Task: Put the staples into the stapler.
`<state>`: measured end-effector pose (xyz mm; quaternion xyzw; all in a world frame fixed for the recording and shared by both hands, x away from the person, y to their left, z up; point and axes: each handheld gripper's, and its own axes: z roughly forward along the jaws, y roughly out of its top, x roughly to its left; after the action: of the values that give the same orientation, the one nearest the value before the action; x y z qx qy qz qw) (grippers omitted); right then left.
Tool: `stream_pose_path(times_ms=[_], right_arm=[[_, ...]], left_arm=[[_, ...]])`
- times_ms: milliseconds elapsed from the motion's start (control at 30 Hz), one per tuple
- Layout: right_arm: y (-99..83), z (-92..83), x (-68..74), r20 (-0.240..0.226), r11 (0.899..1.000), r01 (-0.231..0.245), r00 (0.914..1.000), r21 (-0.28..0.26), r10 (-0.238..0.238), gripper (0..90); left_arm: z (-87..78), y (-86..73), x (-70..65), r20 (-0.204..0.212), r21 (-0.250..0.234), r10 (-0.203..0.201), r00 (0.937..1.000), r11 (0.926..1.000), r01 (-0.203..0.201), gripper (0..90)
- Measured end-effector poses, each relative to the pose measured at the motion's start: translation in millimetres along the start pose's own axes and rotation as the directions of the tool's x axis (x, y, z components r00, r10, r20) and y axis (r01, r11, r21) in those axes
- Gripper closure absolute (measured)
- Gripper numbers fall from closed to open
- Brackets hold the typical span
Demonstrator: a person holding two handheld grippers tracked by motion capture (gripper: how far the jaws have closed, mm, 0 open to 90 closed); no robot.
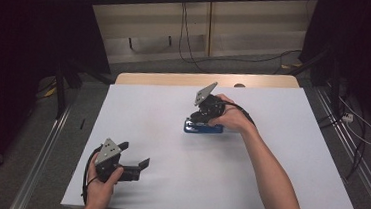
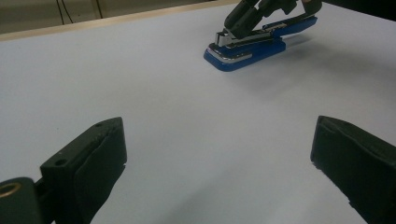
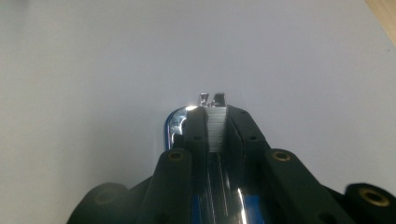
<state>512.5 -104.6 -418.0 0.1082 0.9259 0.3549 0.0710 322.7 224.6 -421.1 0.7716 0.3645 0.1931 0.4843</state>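
Stapler (image 1: 202,128), blue with a chrome metal rail, lies flat on the white counter (image 1: 170,148), a little beyond the middle and toward the right. In the left gripper view the stapler (image 2: 243,49) has its blue base on the counter, with the chrome rail and the blue top arm lifted at a slant above it.

Right tool (image 1: 203,117) comes down on the stapler from the far side, held in the person's right hand (image 1: 232,119), the grey plate standing up behind it. In the right gripper view its two black jaws stand close together on either side of the metal rail (image 3: 217,128), pads pressed against the rail's sides, so this tool is nearly closed and grips the stapler (image 3: 177,122) at its front end. The left gripper view shows the same jaws clamped on the rail near the chrome nose.

Left tool (image 1: 134,154) is well apart from the stapler, near the front left of the counter, held in the left hand (image 1: 99,185) just above the surface. Its jaws are spread wide with nothing but bare counter (image 2: 196,140) between them.
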Motion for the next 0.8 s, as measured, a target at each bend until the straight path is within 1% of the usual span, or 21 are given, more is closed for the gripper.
stream_pose_path(times_ms=[200,400,500,600,700,800], right_arm=[[0.4,0.1,-0.1,-0.002,1.0,-0.008,1.0,0.004,0.008,79.2],[0.6,1.4,-0.1,0.002,1.0,-0.001,1.0,0.005,0.001,78.9],[0.8,1.4,0.2,0.005,1.0,-0.005,1.0,0.007,0.005,78.8],[0.9,1.6,0.4,0.007,1.0,-0.009,0.9999,0.007,0.009,78.5],[0.8,1.4,0.2,0.009,1.0,-0.013,0.9999,0.006,0.013,77.2],[1.1,0.8,0.2,0.014,1.0,-0.017,0.9998,0.004,0.017,75.0]], left_arm=[[0.3,-0.1,0.1,0.0,0.001,0.0,1.0,1.0,0.0,3.7],[0.0,0.0,0.1,-0.003,0.0,0.0,1.0,1.0,0.0,3.7],[0.2,-0.4,-0.3,-0.006,0.002,-0.001,1.0,1.0,0.001,3.7],[0.5,-0.1,-1.1,-0.002,0.005,0.007,1.0,1.0,-0.007,3.7],[0.5,-0.3,-1.1,-0.002,0.007,0.008,1.0,0.9999,-0.008,3.7],[0.1,-0.3,-0.8,-0.004,0.0,0.0,1.0,1.0,0.0,3.7]])
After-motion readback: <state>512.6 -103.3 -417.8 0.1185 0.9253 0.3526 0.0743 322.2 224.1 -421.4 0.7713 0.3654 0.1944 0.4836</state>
